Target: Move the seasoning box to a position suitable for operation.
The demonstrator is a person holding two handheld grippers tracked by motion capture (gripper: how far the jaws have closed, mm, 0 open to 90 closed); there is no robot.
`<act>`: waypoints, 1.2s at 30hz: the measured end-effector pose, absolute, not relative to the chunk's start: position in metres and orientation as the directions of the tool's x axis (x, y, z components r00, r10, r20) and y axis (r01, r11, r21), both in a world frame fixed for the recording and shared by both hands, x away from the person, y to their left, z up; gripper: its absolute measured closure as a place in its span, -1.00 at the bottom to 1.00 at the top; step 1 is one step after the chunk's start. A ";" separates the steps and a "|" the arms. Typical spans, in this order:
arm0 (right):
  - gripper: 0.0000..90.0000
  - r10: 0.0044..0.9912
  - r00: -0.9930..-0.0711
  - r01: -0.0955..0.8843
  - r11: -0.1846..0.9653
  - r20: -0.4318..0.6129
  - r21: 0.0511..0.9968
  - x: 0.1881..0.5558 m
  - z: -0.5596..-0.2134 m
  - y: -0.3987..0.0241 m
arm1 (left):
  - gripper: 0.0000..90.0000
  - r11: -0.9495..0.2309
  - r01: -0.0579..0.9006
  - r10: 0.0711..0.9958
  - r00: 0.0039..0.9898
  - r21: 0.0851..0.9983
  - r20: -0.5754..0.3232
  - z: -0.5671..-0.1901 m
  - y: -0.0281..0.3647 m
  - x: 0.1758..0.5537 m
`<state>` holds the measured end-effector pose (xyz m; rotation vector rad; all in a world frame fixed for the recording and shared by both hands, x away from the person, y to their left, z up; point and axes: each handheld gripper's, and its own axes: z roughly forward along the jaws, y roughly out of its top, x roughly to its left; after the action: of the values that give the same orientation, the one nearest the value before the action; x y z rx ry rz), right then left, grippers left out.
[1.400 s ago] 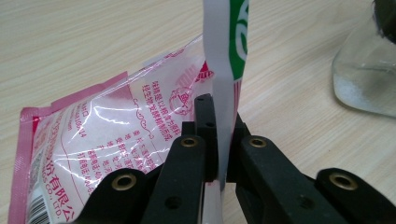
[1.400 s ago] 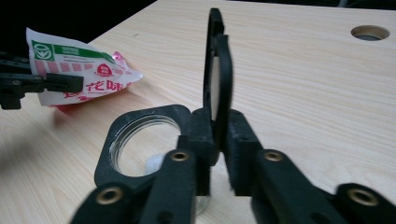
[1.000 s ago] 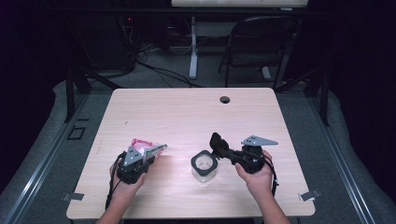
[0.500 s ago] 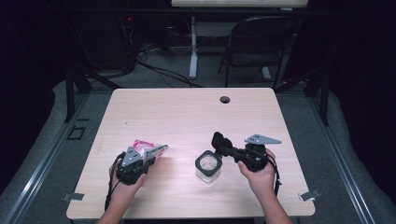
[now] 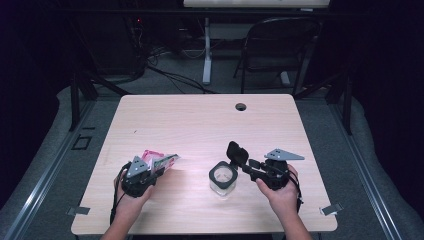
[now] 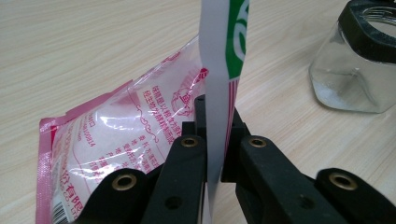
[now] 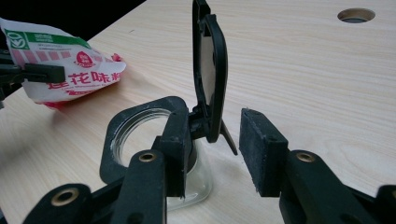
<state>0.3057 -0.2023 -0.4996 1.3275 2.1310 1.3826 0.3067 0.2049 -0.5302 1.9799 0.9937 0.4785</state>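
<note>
The bench (image 5: 200, 125) is carrying everything. The left gripper (image 6: 212, 140), fingers pressed together, is pinching the seasoning packet (image 6: 121, 135) by its edge. The right gripper (image 7: 212, 154), fingers just opening, is straddling the jar (image 5: 223, 177) hinge, its lid (image 7: 210, 74) standing upright between them.

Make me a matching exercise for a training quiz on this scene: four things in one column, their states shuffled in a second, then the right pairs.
Things:
1. seasoning packet
2. jar lid
3. glass jar
4. right gripper

States:
A. flipped up on its hinge
B. jaws apart, having just been opening
C. pinched at its edge by the left gripper
D. standing on the table, mouth uncovered

Pairs: 1-C, 2-A, 3-D, 4-B
</note>
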 end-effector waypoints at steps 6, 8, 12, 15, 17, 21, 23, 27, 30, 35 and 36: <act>0.37 0.808 -0.546 0.522 0.121 0.222 0.844 0.299 -0.496 -0.205 | 1.00 -0.328 0.481 0.788 0.614 0.813 -0.046 -0.525 0.208 0.309; 0.38 0.803 -0.556 0.499 0.118 0.213 0.858 0.297 -0.495 -0.205 | 1.00 -0.331 0.485 0.789 0.613 0.810 -0.045 -0.524 0.208 0.309; 0.40 0.798 -0.575 0.457 0.130 0.181 0.880 0.292 -0.493 -0.203 | 1.00 -0.348 0.481 0.791 0.611 0.805 -0.023 -0.517 0.211 0.311; 0.40 0.796 -0.580 0.436 0.124 0.173 0.891 0.290 -0.491 -0.202 | 1.00 -0.351 0.483 0.793 0.609 0.802 -0.020 -0.511 0.217 0.312; 0.40 0.796 -0.581 0.434 0.126 0.170 0.892 0.290 -0.490 -0.203 | 1.00 -0.349 0.491 0.794 0.608 0.798 -0.026 -0.507 0.222 0.314; 0.42 0.778 -0.600 0.423 0.113 0.185 0.899 0.288 -0.489 -0.205 | 1.00 -0.331 0.516 0.795 0.603 0.790 -0.061 -0.500 0.232 0.318; 0.42 0.769 -0.609 0.419 0.105 0.194 0.902 0.287 -0.489 -0.205 | 1.00 -0.324 0.527 0.795 0.602 0.786 -0.076 -0.498 0.235 0.320; 0.42 0.763 -0.619 0.423 0.122 0.188 0.898 0.287 -0.489 -0.203 | 1.00 -0.318 0.559 0.788 0.605 0.766 -0.114 -0.495 0.239 0.324; 0.42 0.763 -0.618 0.431 0.129 0.188 0.893 0.288 -0.490 -0.202 | 1.00 -0.311 0.579 0.782 0.607 0.754 -0.143 -0.494 0.241 0.327; 0.42 0.762 -0.618 0.436 0.127 0.194 0.891 0.289 -0.491 -0.202 | 1.00 -0.324 0.587 0.777 0.612 0.742 -0.145 -0.493 0.241 0.329; 0.42 0.762 -0.617 0.439 0.127 0.196 0.890 0.289 -0.490 -0.202 | 1.00 -0.325 0.587 0.779 0.611 0.741 -0.142 -0.493 0.241 0.329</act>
<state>0.2887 -0.2022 -0.4905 1.1706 2.1031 1.4868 0.3291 0.2408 -0.4926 2.0399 1.0751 0.3058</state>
